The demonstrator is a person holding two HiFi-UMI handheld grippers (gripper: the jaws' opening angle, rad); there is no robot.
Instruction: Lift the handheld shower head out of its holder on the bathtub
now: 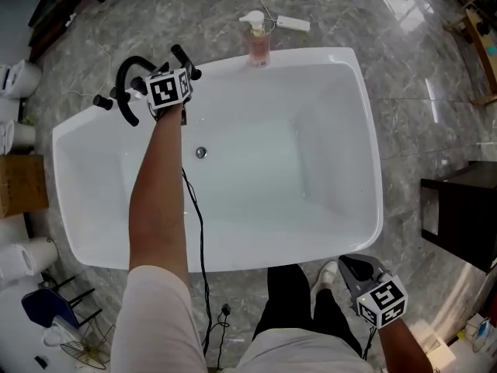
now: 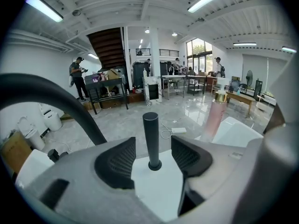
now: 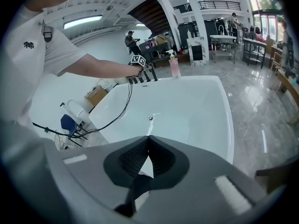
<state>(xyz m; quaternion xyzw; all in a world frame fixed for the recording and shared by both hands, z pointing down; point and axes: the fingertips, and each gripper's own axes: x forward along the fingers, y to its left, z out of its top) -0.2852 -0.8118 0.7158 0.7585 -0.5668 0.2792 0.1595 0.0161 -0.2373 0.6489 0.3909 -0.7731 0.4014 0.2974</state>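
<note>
A white bathtub [image 1: 311, 53] is seen from above. On its far rim the slim black handheld shower head [image 2: 150, 129] stands upright in its holder [image 2: 154, 165], flanked untouched by the released left tool [image 2: 152, 153]. It is judged rigid, smooth and slippery; mid-shaft is best gripped. Room is open above; an arched spout [image 1: 126, 74] crowds the left. The right tool [image 3: 147, 158] is clenched empty.

In the head view the marker cube [image 1: 168, 90] of the left gripper [image 2: 152, 154] covers its jaws and the foot of the black fittings [image 1: 123, 74] on the rim of the bathtub [image 1: 371, 169], so how they sit there cannot be told. In the left gripper view the curved black spout [image 2: 60, 97] runs off the left edge. The pink bottle [image 2: 216, 118] is blurred there, its base behind the gripper's body.
</note>
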